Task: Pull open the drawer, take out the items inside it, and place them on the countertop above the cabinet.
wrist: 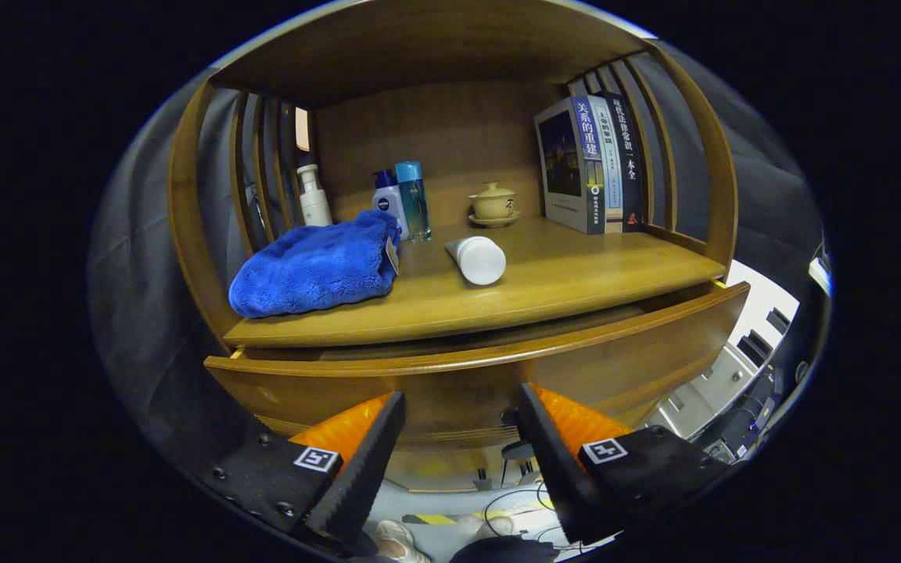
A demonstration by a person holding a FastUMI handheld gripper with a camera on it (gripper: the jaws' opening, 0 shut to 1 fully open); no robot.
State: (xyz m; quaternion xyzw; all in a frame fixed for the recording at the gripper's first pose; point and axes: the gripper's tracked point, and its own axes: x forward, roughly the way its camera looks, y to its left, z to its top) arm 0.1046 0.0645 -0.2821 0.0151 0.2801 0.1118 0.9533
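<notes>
- Drawer: wooden front, pulled a little way out from under the table; a narrow dark gap shows between its top edge and the slab above. Inside of the drawer hidden from this angle; contents cannot be told.
- Tool: fingers spread apart, holding nothing. Tips sit just in front of the drawer front, low on it; contact with the wood cannot be told.
- Table: wooden top of the cabinet, directly above the drawer, closed in by a wooden back panel, slatted sides and a shelf overhead.
- White cylinder: lying on its side near the middle of the table, flat end toward the tool.
- Blue towel: fluffy, bunched in a heap on the left part of the table, a small tag hanging at its right edge. Just left of the cylinder, apart from it.
- Behind the towel: white pump bottle by the left slats; white bottle with blue cap and clear blue bottle standing side by side at the back.
- Lidded cup on a saucer: beige, at the back, beyond the cylinder.
- Books: several upright at the back right, against the right slats.
- Floor below the drawer: cables, a strip of striped tape, a shoe.
</notes>
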